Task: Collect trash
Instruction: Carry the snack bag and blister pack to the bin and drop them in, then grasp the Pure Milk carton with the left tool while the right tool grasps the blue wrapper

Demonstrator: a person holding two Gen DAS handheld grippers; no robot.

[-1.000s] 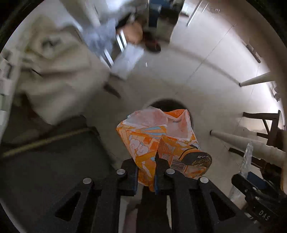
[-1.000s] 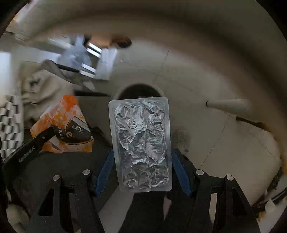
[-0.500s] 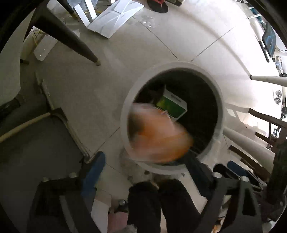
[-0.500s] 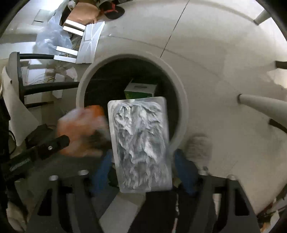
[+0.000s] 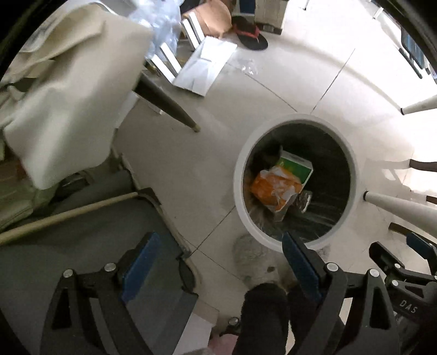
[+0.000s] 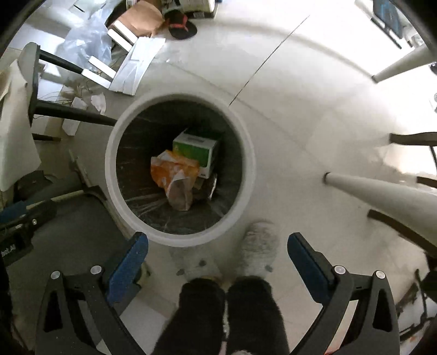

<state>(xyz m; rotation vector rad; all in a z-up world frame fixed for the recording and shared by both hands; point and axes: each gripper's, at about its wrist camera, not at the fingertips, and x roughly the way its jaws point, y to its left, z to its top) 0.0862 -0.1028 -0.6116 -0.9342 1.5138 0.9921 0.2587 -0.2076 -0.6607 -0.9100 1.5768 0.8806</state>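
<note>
- Drop step looks finished: both grippers pointing down over round white-rimmed waste bin with dark liner (image 6: 247,153), nothing between either set of jaws.
- Left gripper (image 5: 218,256): jaws wide apart, empty. Bin rim at 1 o'clock from it in left wrist view.
- Right gripper (image 6: 217,255): jaws opening toward full spread, empty. Bin at 11 o'clock in right wrist view.
- Trash location: crumpled orange-and-white printed plastic wrapper (image 6: 174,169) lying inside bin, resting against green-and-white cardboard box (image 6: 196,150) at its 1 o'clock. Same wrapper (image 5: 275,191) and box (image 5: 296,168) confirmed from left wrist view.
- Silvery sheet-like piece (image 5: 303,200) partly visible under wrapper at 4 o'clock; too hidden to identify.
- Next move, judged: lift clear of bin, go looking for further trash, approach with jaws open. Candidates on floor at 10–11 o'clock of bin: white folded paper sheets (image 6: 139,62), clear plastic bag (image 6: 87,41), small paper scraps (image 6: 98,101).
- Obstacles: dark chair leg (image 5: 166,105), white tapered furniture legs (image 6: 382,191), person's fuzzy grey slippers (image 6: 259,251) close to bin rim at 5 o'clock.
- Red-strapped black sandal (image 6: 181,24) at 12 o'clock, probably not trash.
</note>
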